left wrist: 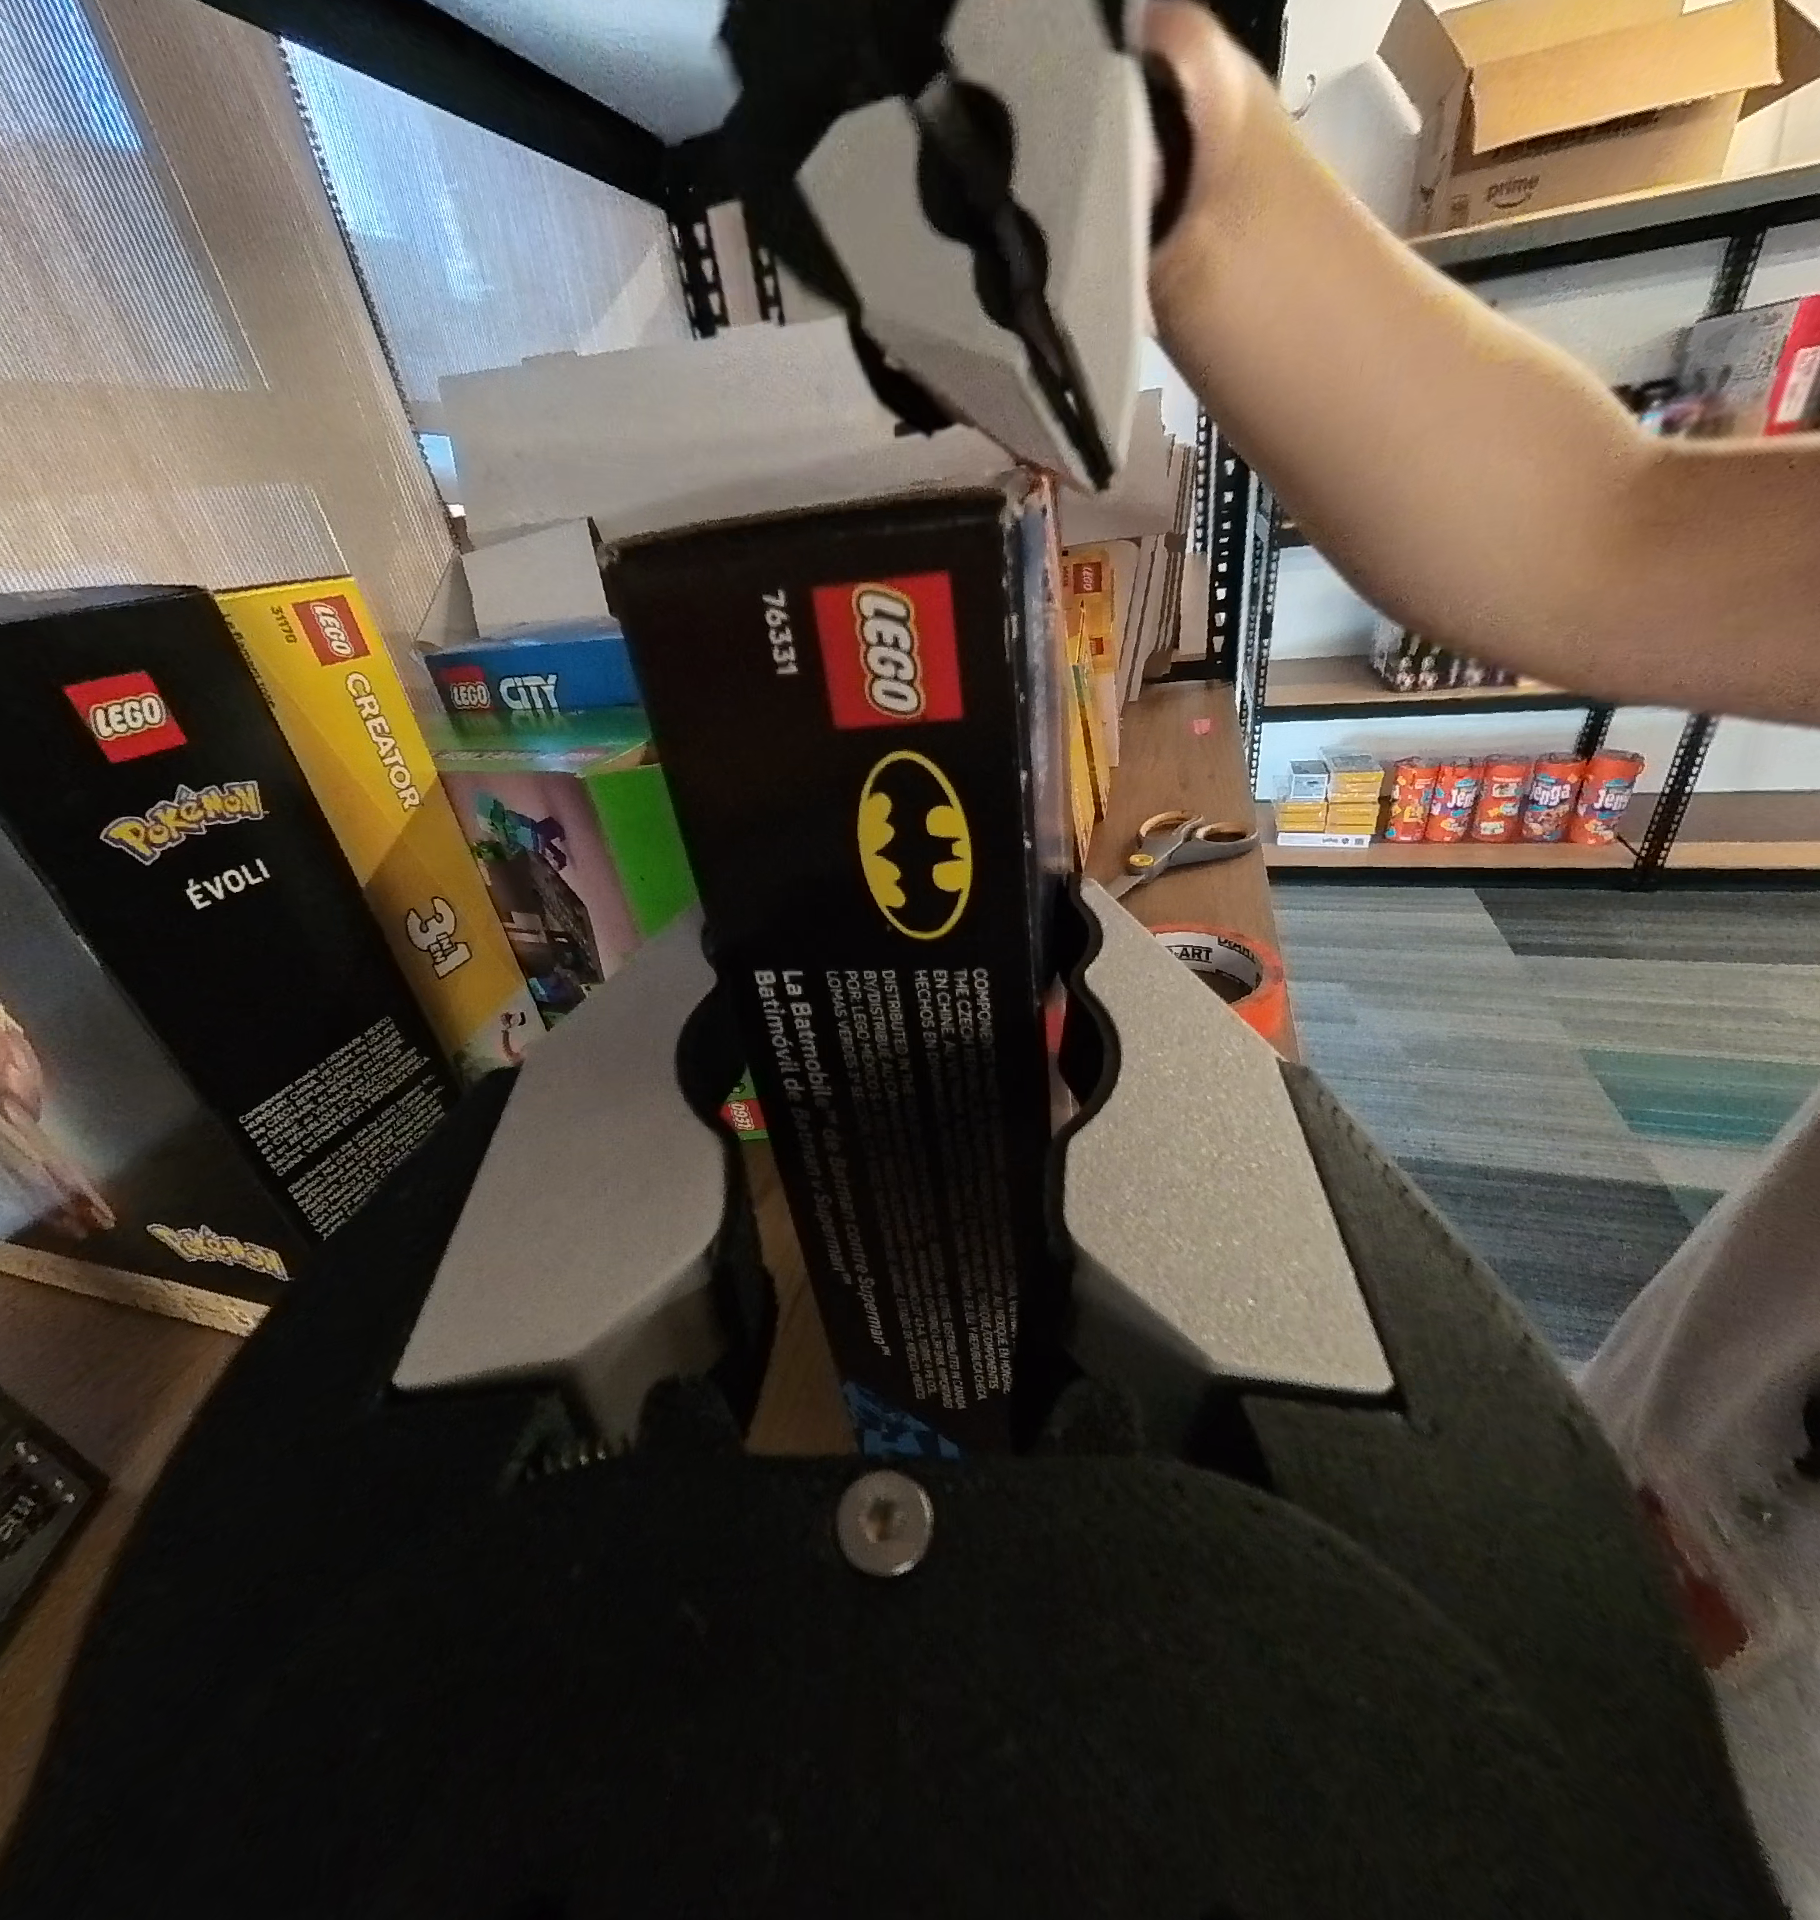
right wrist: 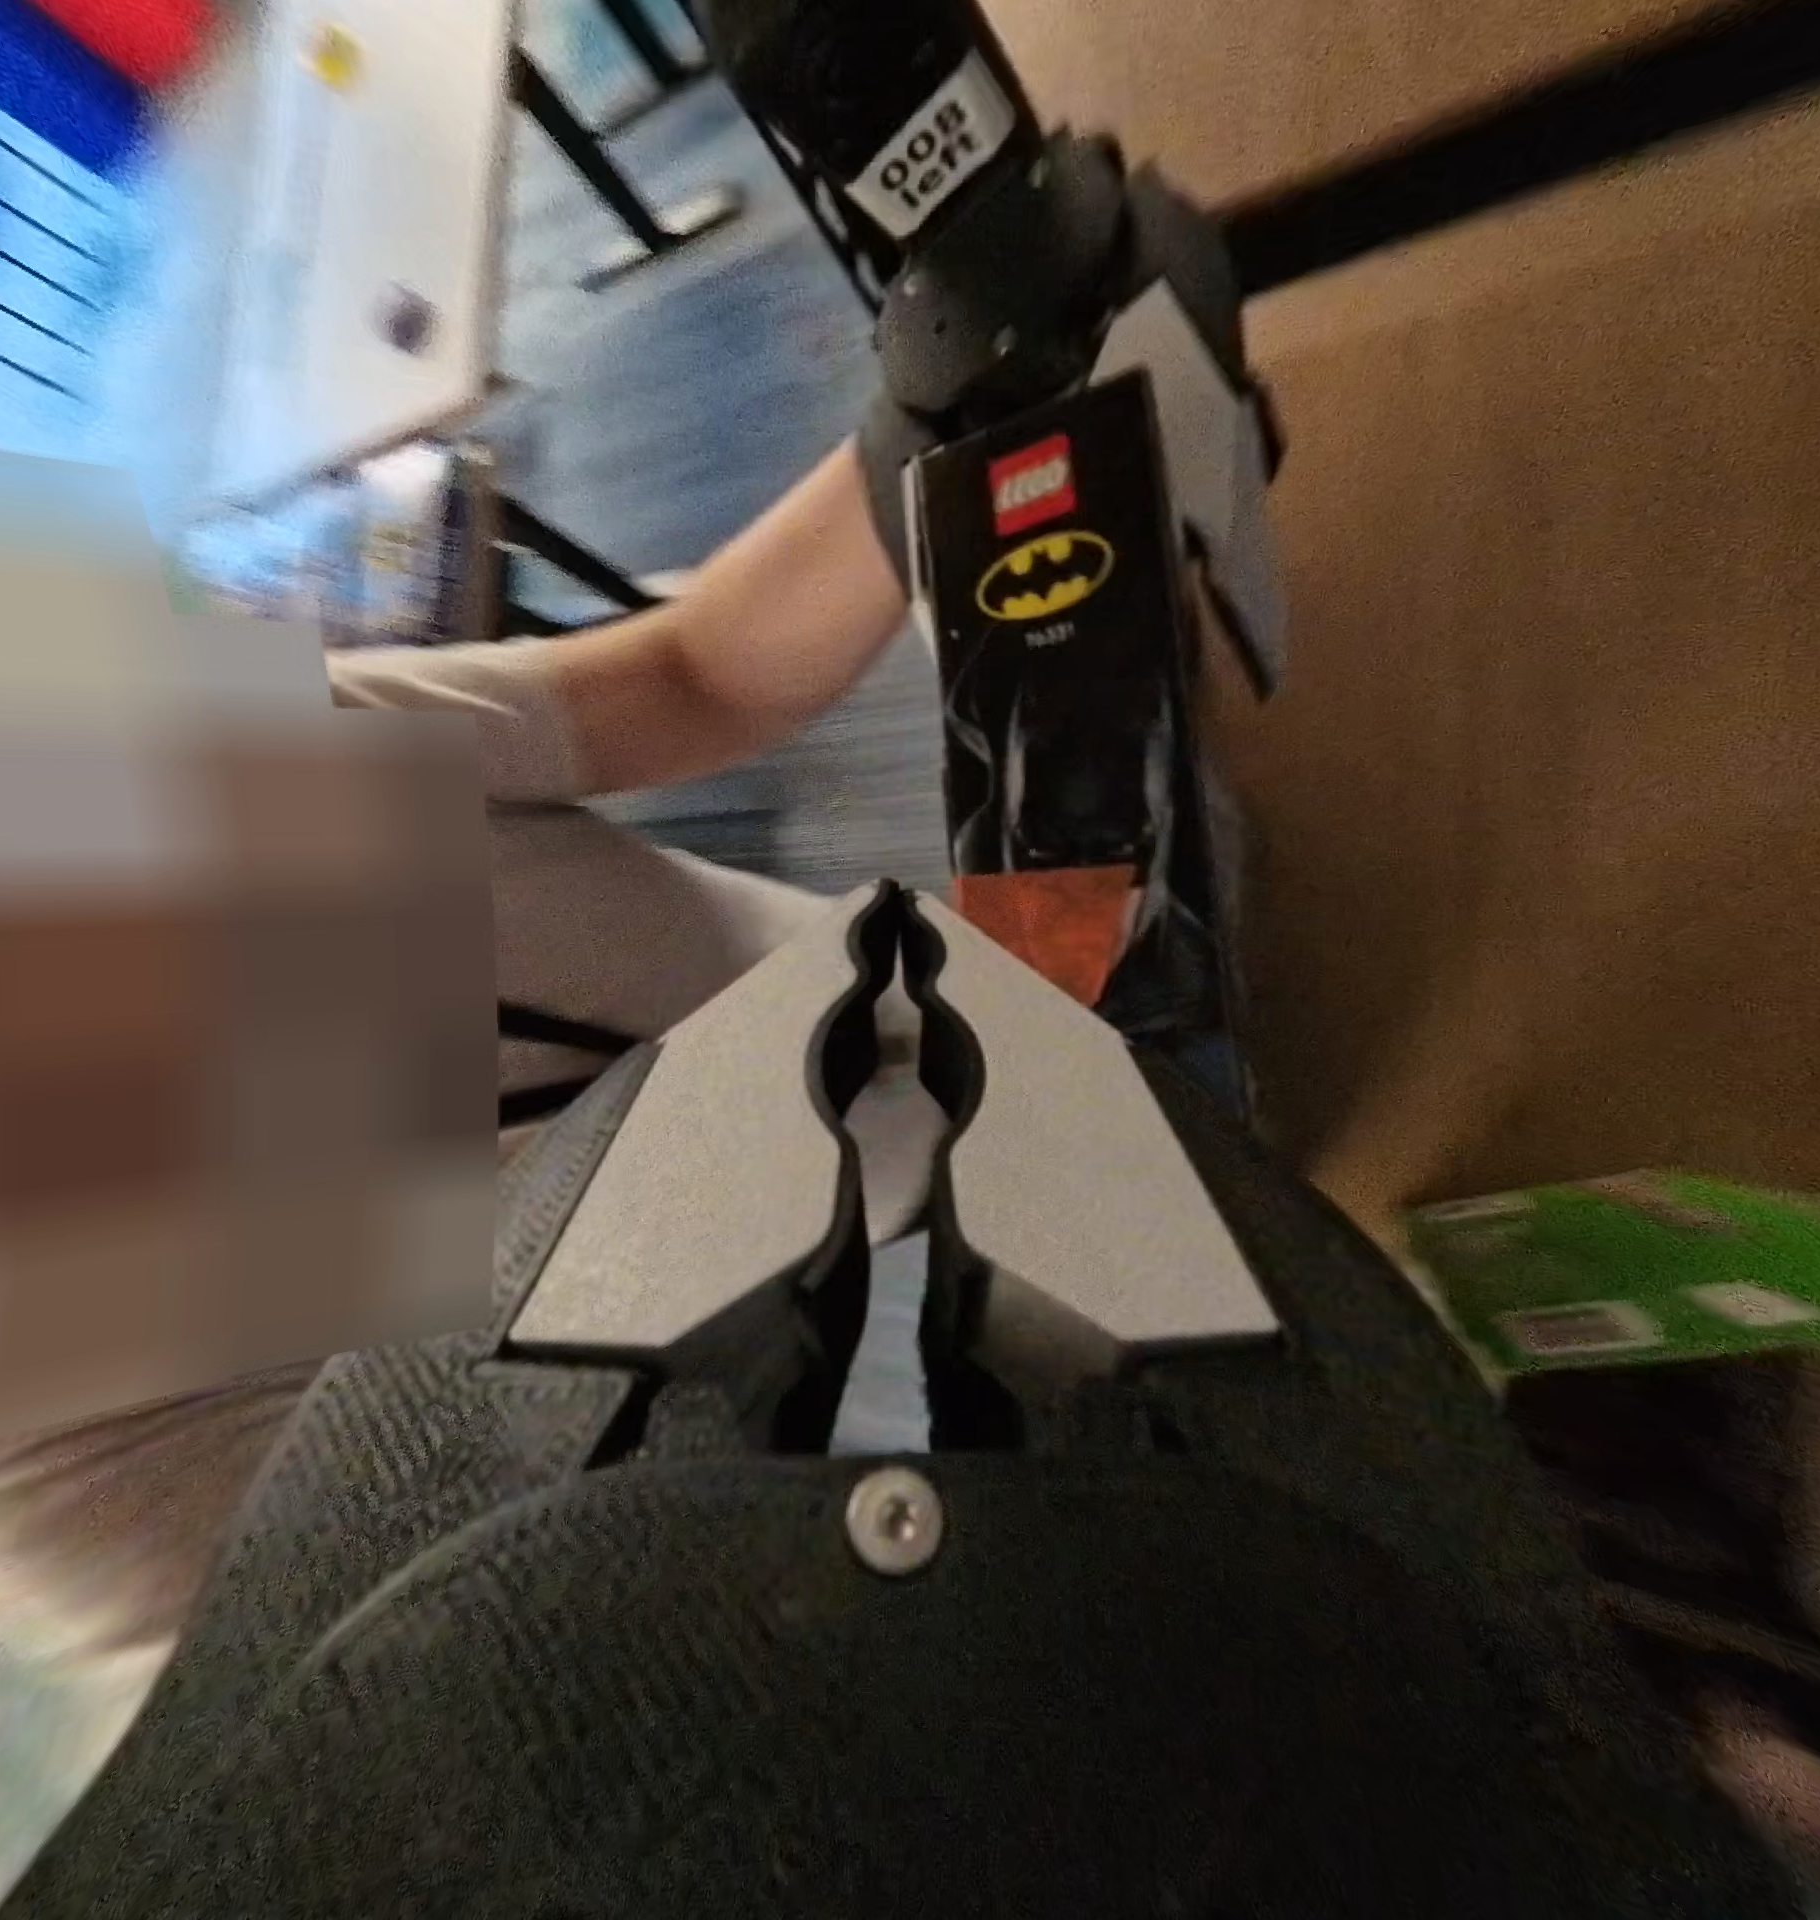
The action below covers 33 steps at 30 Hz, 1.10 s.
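My left gripper (left wrist: 890, 925) is shut on a tall black toy box with a yellow bat emblem (left wrist: 885, 790), gripping its two narrow sides and holding it upright. The box also shows in the right wrist view (right wrist: 1062, 644), held by the left gripper from above. My right gripper (right wrist: 895, 896) is shut and empty, its tips pointing at the box's orange-marked end. In the left wrist view the right gripper (left wrist: 1082, 468) reaches in from the upper right, tips at the box's far right corner; whether they touch is unclear.
A black box (left wrist: 158, 831), a yellow box (left wrist: 366, 748), a blue box (left wrist: 532, 675) and a green box (left wrist: 615, 831) stand on the wooden shelf at left. Scissors (left wrist: 1186, 842) and an orange tape roll (left wrist: 1228, 977) lie to the right. Black metal racks with cans (left wrist: 1508, 795) stand beyond. Left tips to right tips: about 8 cm.
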Available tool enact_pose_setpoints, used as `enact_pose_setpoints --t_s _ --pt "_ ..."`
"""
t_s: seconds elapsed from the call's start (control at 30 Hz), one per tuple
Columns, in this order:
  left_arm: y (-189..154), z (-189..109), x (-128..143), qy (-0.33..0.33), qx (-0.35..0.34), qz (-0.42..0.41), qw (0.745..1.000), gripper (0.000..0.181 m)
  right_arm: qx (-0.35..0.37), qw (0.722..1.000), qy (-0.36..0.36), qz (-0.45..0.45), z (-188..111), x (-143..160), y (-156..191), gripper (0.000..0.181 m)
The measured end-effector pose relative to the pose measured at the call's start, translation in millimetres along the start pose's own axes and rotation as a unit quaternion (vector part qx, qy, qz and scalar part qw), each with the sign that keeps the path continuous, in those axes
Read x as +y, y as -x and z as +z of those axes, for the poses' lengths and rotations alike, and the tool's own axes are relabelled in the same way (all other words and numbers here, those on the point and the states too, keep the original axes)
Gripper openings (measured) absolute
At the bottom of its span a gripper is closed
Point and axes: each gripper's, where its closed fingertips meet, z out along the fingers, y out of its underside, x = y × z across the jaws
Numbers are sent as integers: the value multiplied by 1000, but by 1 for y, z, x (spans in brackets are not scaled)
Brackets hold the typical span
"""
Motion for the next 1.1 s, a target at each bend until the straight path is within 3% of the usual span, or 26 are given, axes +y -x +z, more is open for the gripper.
enact_pose_setpoints --t_s 0.1,0.2,0.4,0.47,0.53,0.6,0.67,0.7,0.73,0.8,0.83,0.87,0.97,1.03,1.1 --pt "0 0 0 -7 1 -1 1000 58 142 980 16 -139 13 12 -2 0" --pt "2 0 0 -10 -1 -5 1000 57 244 956 -9 -160 8 1 -11 0" --pt "1 0 -1 -13 4 0 1000 57 335 919 -4 -209 8 16 -6 0" --pt "2 0 0 -12 6 -3 1000 57 377 904 54 -192 9 32 -27 0" --pt "5 0 1 -8 6 -9 1000 57 377 907 83 -166 10 52 -37 0" --pt "4 0 1 -8 12 -8 1000 57 392 905 26 -162 -2 58 -37 0" --pt "2 -1 0 -11 21 -4 1000 57 418 879 -74 -217 -27 53 -25 0" --pt "1 -1 0 -13 25 -1 1000 56 426 857 -136 -256 -42 46 -14 5" --pt "0 -1 0 -15 27 -1 1000 56 429 834 -197 -284 -58 38 -1 22" --pt "-2 -2 0 -13 32 0 999 56 419 825 -250 -287 -78 25 10 80" --pt "-3 -2 0 -8 34 3 999 56 413 836 -232 -276 -78 22 6 99" --pt "-4 -2 0 -2 36 6 999 56 413 847 -188 -276 -71 20 -1 101" --pt "-13 -4 -1 8 42 22 999 55 415 872 12 -260 -39 28 -34 101" --pt "-21 -4 -2 7 41 36 998 54 351 905 114 -211 -5 38 -39 95" --pt "-28 -3 -3 2 34 44 998 54 330 901 208 -191 11 49 -45 83"
